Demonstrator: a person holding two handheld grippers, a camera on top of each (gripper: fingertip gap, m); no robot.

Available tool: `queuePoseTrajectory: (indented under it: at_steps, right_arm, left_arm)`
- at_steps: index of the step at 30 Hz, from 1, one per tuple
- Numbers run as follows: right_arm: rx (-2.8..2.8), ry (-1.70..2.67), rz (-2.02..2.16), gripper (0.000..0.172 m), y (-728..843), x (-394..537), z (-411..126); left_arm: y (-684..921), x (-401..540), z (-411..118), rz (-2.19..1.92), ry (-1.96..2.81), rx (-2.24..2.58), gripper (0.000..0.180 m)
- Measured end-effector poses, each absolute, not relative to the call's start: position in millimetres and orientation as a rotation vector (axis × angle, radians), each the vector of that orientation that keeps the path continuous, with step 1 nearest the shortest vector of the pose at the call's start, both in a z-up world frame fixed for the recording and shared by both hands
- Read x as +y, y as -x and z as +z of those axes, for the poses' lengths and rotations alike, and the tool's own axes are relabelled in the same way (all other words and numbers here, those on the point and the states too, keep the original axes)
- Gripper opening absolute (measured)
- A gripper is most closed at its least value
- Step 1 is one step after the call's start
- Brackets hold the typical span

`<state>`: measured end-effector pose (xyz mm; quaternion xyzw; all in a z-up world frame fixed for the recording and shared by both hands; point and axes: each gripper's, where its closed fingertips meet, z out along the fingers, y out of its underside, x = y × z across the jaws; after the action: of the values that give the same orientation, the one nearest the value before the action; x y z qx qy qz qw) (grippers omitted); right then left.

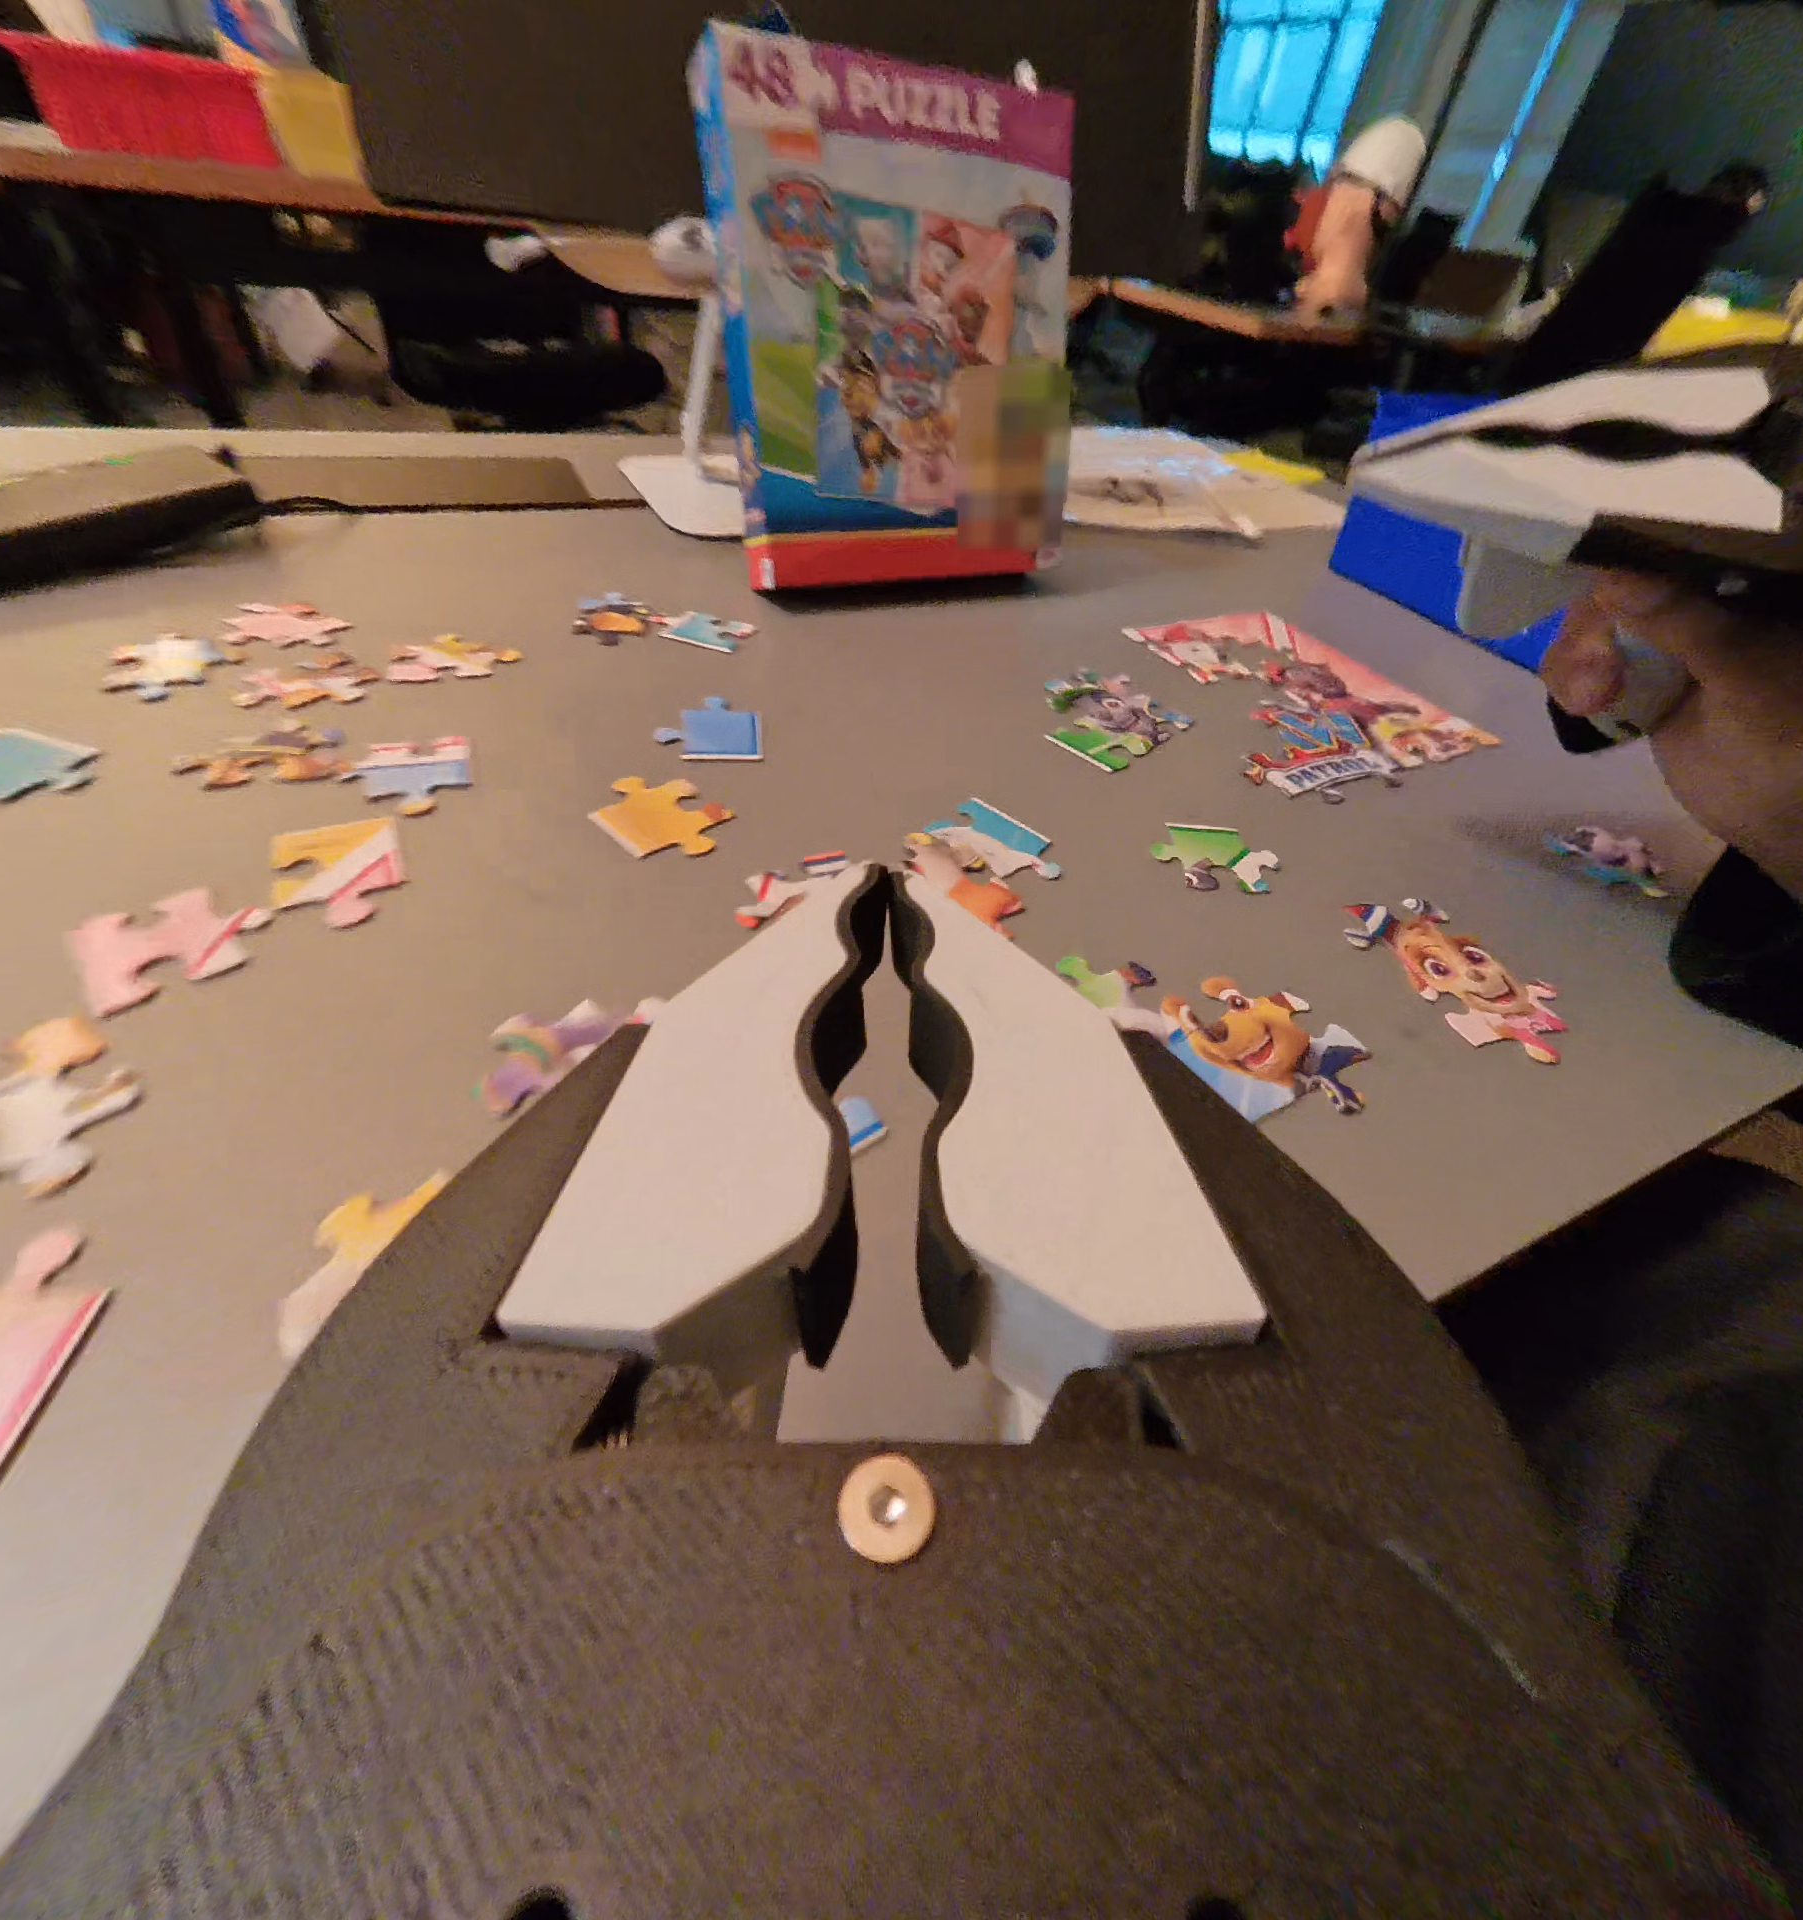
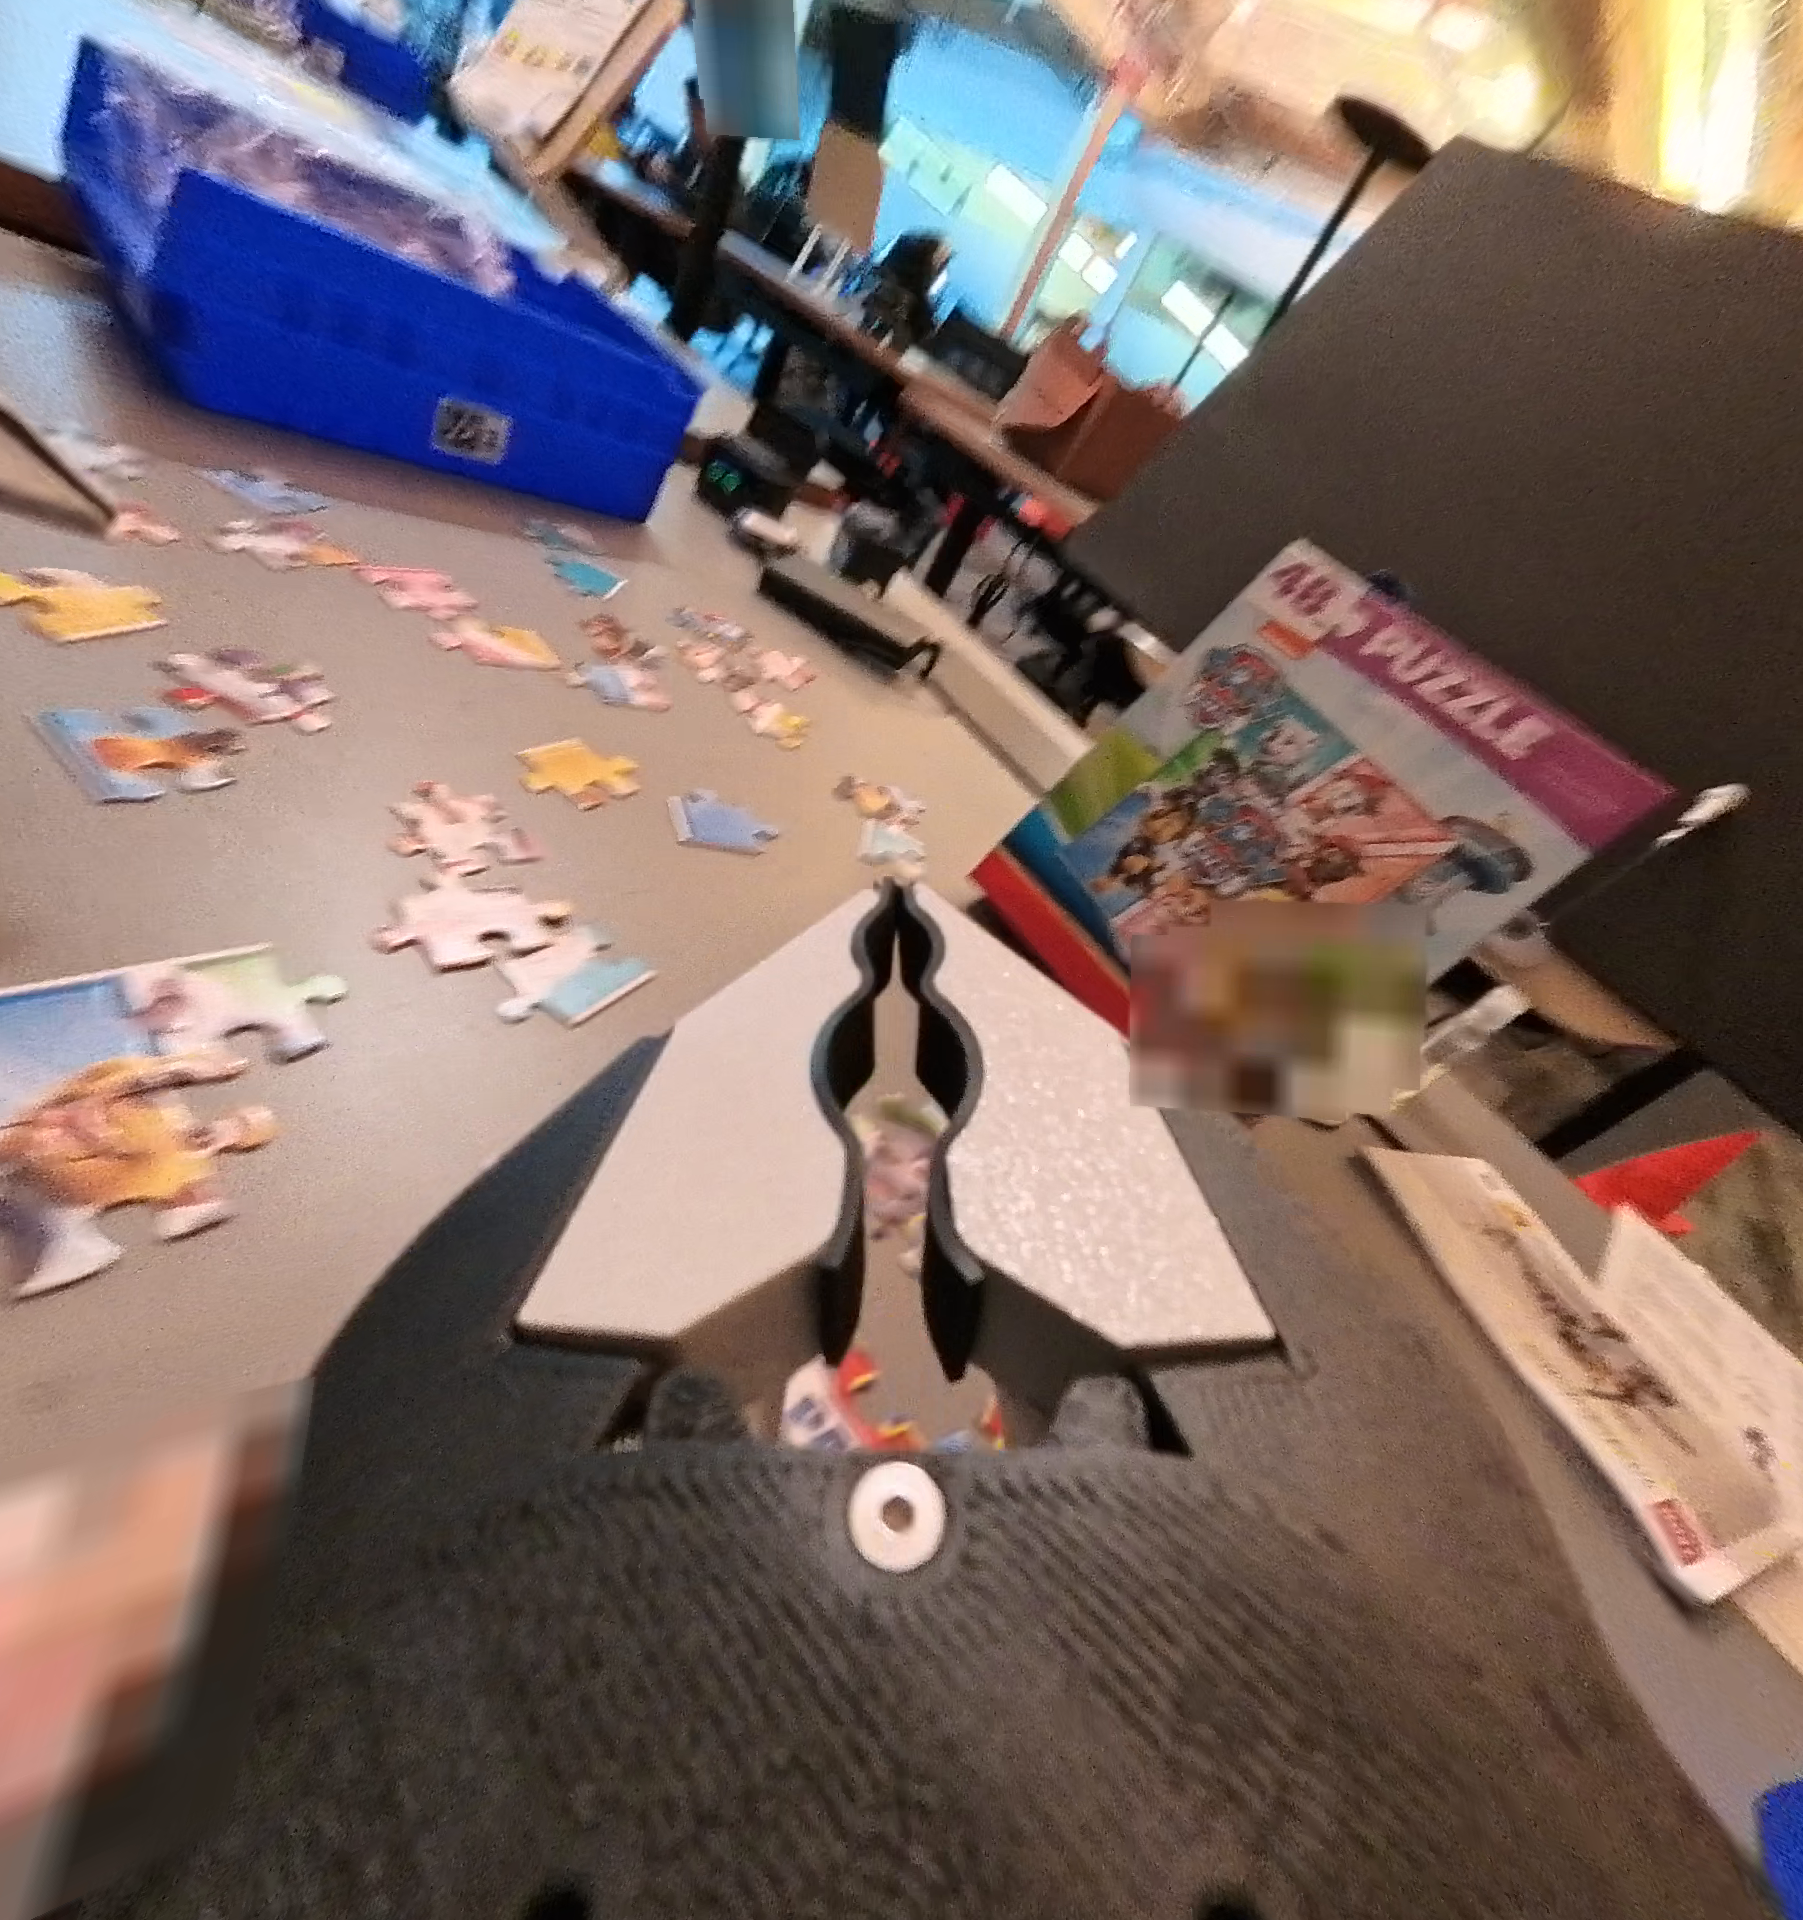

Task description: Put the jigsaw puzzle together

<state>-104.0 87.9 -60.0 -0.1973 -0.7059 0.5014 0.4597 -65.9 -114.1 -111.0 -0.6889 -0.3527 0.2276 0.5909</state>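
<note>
Several loose jigsaw pieces [image 1: 658, 816] lie spread over the grey table [image 1: 523, 935]. A partly joined section of the puzzle [image 1: 1312, 696] lies at the far right. My left gripper [image 1: 886, 873] is shut with nothing between its pads, low over the pieces in the middle. My right gripper [image 1: 1364, 468] hangs above the joined section, shut, with no piece showing at its tips. In the right wrist view the right gripper [image 2: 897, 894] is shut too. Loose pieces [image 2: 481, 925] lie to its left, and bits of the joined section [image 2: 892, 1153] show between its fingers.
The puzzle box [image 1: 886, 343] stands upright at the back of the table; it also shows in the right wrist view [image 2: 1323, 790]. A blue bin [image 1: 1396, 561] sits at the far right. A black device [image 1: 86, 509] lies at the back left. The table edge [image 1: 1603, 1164] runs close on the right. Across from one pair of fingers to the other is roughly 20 centimetres.
</note>
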Motion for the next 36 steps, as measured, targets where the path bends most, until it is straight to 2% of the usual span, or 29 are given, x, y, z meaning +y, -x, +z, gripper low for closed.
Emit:
queuePoseTrajectory:
  at_steps: [4,7,11,16,18,19,20,22,23,24,26,28,36]
  right_arm:
    - [-1.645,0.531,1.330,0.000,99,106,-47]
    - [-1.677,0.604,1.221,0.000,107,130,-66]
    - [-1.731,0.725,1.201,0.000,108,149,-88]
    - [-1.752,0.772,1.109,0.019,100,162,-108]
    - [-1.779,0.789,1.041,0.020,95,168,-118]
    - [-1.775,0.783,1.034,0.012,91,169,-118]
    - [-1.772,0.772,1.042,0.000,88,169,-117]
    - [-1.755,0.805,1.047,0.002,85,173,-117]
    - [-1.744,0.835,1.043,0.014,86,177,-117]
    - [-1.745,0.847,1.051,0.017,85,179,-117]
    - [-1.768,0.856,1.075,0.000,82,180,-120]
    - [-1.762,0.873,1.085,0.000,82,184,-120]
    - [-1.780,0.875,1.078,0.000,81,187,-123]
  left_arm:
    - [101,-71,-93,0.440,1.618,-0.753,0.000]
    - [129,-40,-79,0.361,1.600,-0.676,0.011]
    - [141,-9,-91,0.306,1.639,-0.596,0.017]
    - [135,1,-98,0.326,1.673,-0.527,0.034]
    - [134,2,-97,0.301,1.662,-0.509,0.033]
    - [132,3,-93,0.277,1.647,-0.490,0.025]
    - [132,4,-89,0.266,1.629,-0.469,0.000]
    - [136,3,-87,0.283,1.620,-0.468,0.000]
    - [138,5,-91,0.278,1.639,-0.471,0.000]
    - [139,7,-95,0.277,1.661,-0.480,0.011]
    - [139,11,-99,0.279,1.690,-0.468,0.014]
    - [138,12,-101,0.297,1.705,-0.455,0.006]
    - [134,18,-109,0.293,1.758,-0.433,0.000]
